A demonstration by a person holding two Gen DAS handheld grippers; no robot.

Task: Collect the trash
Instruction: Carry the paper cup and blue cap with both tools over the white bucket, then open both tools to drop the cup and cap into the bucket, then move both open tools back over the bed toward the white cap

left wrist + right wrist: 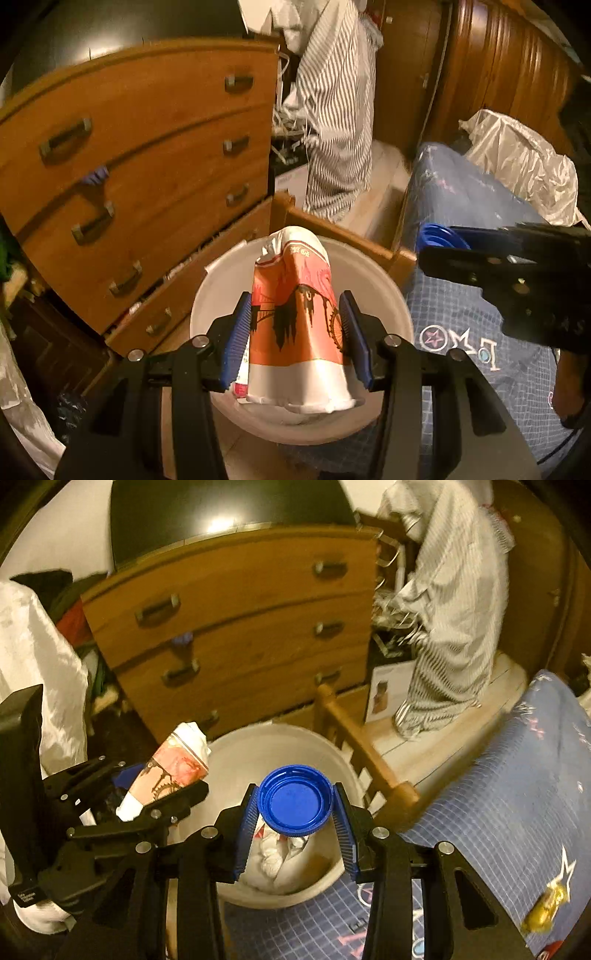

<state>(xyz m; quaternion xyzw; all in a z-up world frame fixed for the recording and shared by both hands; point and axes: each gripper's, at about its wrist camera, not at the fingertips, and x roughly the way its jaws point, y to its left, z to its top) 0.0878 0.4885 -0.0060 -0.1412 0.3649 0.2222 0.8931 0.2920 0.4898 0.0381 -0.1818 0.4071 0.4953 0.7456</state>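
Left gripper [295,332] clamps cup [295,332], right gripper [295,814] clamps cap [294,800], above bin [236,749]; wrapper [546,912] at 4 o'clock remains.

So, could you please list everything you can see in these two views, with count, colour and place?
Paper cup: one, crushed, orange and white, in the left gripper, above the bin.
Bottle cap: one, blue, in the right gripper, above the bin.
Bin: one, white, on the floor beside the bed, with crumpled white trash inside.
Chest of drawers: one, brown wood, behind the bin.
Striped shirt: one, grey and white, hanging right of the drawers.
Bedspread: one, blue, checked, right side.
Wrapper: one, gold, on the bedspread.
Plastic bag: one, clear, far right.
Left gripper: black, blue pads.
Right gripper: black, blue pads.
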